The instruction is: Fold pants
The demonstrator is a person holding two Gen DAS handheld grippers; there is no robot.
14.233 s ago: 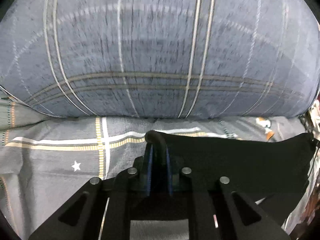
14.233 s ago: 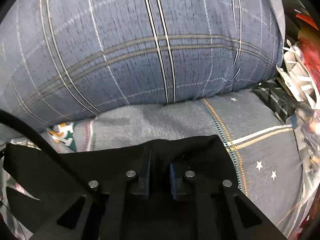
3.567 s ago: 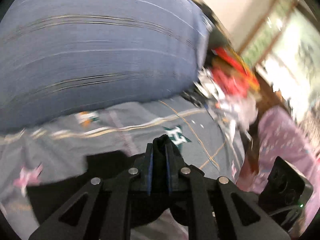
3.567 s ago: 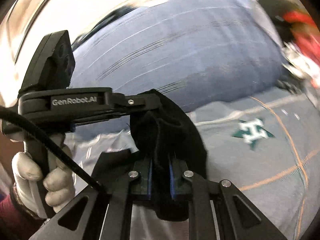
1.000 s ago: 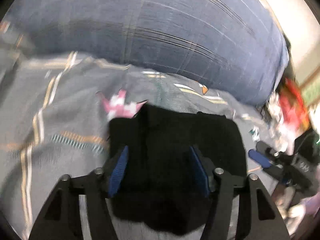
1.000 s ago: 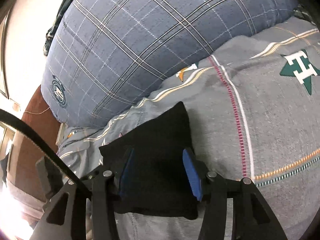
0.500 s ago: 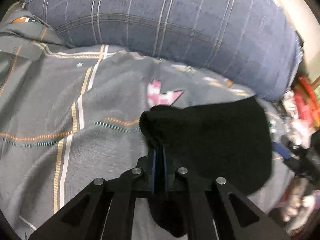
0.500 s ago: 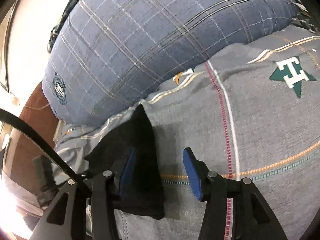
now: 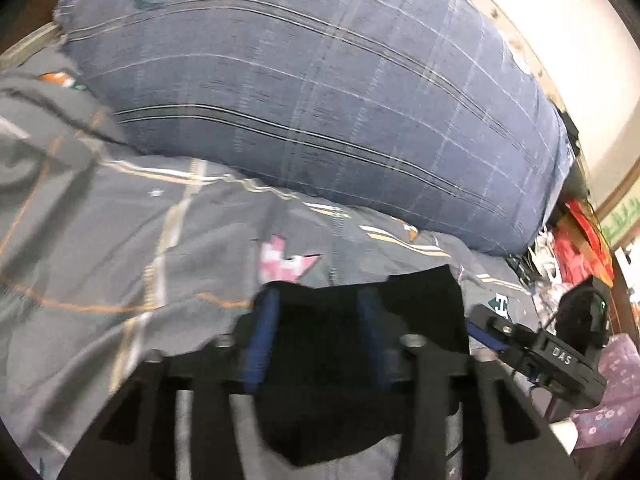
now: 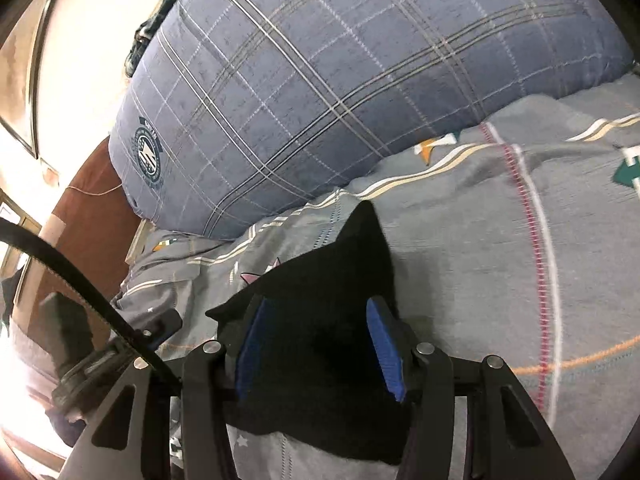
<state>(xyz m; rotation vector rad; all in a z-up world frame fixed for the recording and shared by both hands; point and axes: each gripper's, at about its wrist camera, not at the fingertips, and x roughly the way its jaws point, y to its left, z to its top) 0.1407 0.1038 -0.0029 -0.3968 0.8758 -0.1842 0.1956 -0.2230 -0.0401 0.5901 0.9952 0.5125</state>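
Note:
The folded black pants [image 9: 416, 320] lie as a small dark bundle on the grey patterned bedsheet [image 9: 120, 264]. My left gripper [image 9: 320, 320] is open above them, its blue pads [image 9: 262, 344] spread apart, nothing held. In the right wrist view the pants [image 10: 344, 268] lie between and under the open fingers of my right gripper [image 10: 316, 340], blue pads [image 10: 386, 356] apart. The right gripper's body also shows in the left wrist view [image 9: 552, 356], to the right of the pants.
A large blue plaid pillow [image 9: 320, 92] fills the back of the bed [image 10: 360, 60]. Red and white clutter [image 9: 572, 248] sits at the right edge. A brown headboard [image 10: 92, 208] stands at the left. A purple floral cloth [image 9: 612, 400] lies lower right.
My left gripper was shut on a corner of the pants half a second ago and has now opened. The pants have dropped flat on the sheet. The right gripper stays open.

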